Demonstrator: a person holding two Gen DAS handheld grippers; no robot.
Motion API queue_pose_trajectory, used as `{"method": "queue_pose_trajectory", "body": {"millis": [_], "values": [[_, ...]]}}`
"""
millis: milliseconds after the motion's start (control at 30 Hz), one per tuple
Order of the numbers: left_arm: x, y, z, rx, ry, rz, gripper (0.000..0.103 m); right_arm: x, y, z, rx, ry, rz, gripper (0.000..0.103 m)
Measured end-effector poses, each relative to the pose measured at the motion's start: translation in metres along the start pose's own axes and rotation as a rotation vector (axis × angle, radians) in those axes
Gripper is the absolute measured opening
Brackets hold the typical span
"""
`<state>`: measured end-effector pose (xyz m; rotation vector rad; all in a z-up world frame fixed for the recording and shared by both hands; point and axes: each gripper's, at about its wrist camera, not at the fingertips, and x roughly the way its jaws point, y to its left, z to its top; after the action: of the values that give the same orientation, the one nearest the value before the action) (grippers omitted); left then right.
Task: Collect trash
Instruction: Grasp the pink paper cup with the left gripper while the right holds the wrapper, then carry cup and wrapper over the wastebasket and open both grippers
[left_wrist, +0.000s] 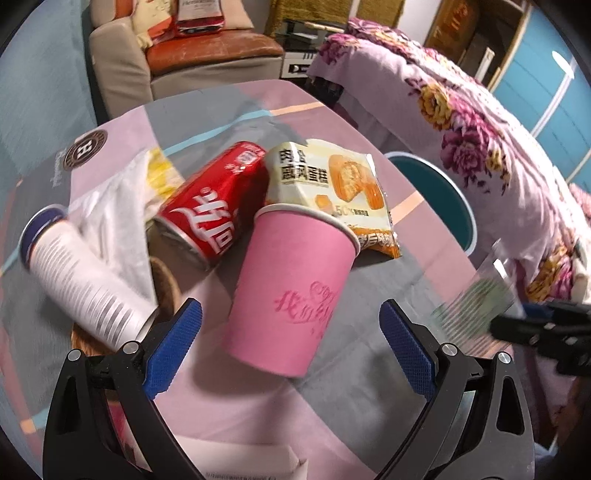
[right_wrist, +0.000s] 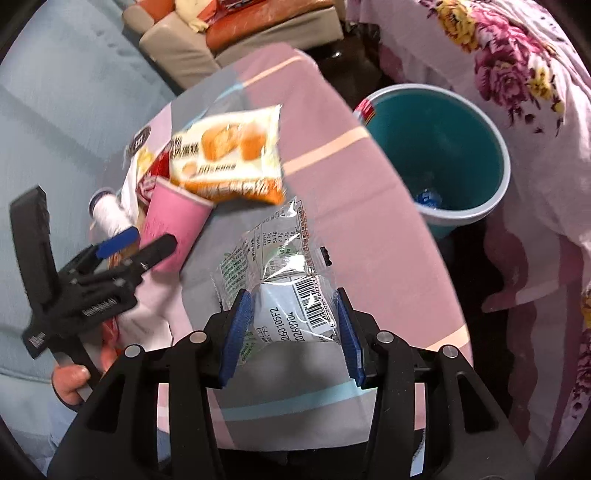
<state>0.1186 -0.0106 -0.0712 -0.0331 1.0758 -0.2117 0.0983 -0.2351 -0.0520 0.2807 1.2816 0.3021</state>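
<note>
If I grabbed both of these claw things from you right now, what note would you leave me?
Right gripper: shut on the clear wrapper, lifted over the table.
Left gripper: open, fingers on either side of the pink paper cup, not gripping it.
On the table: pink cup, red can on its side, cake wrapper, white tube, tissue.
Teal bin stands past the table's right edge, some trash already at its bottom.
Left to do: drop the clear wrapper in the bin, then bin everything else.

Beige armchair (left_wrist: 122, 70) beside floral-covered bed (left_wrist: 461, 122).
</note>
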Motion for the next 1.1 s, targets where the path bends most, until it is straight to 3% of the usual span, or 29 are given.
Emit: {"method": "queue_pose_trajectory", "body": {"millis": [100, 200, 267, 667, 933, 1100], "values": [[0.01, -0.005, 0.002, 0.028, 0.015, 0.021, 0.094, -0.003, -0.007, 0.004, 0.017, -0.008, 0.004, 0.045], [0.018, -0.005, 0.001, 0.027, 0.038, 0.018, 0.081, -0.001, -0.012, 0.004, 0.027, -0.006, 0.01, 0.045], [0.021, -0.004, -0.001, 0.025, 0.04, 0.029, 0.065, 0.001, -0.013, 0.006, 0.03, -0.004, 0.015, 0.045], [-0.024, -0.001, -0.025, -0.037, 0.019, -0.051, 0.063, -0.003, -0.01, 0.01, -0.001, -0.039, 0.03, 0.045], [-0.062, -0.026, -0.006, -0.019, -0.056, -0.111, 0.063, -0.028, -0.035, 0.023, 0.034, -0.119, 0.024, 0.045], [-0.051, -0.059, 0.017, 0.034, -0.045, -0.115, 0.063, -0.047, -0.066, 0.034, 0.09, -0.185, 0.0, 0.045]]}}
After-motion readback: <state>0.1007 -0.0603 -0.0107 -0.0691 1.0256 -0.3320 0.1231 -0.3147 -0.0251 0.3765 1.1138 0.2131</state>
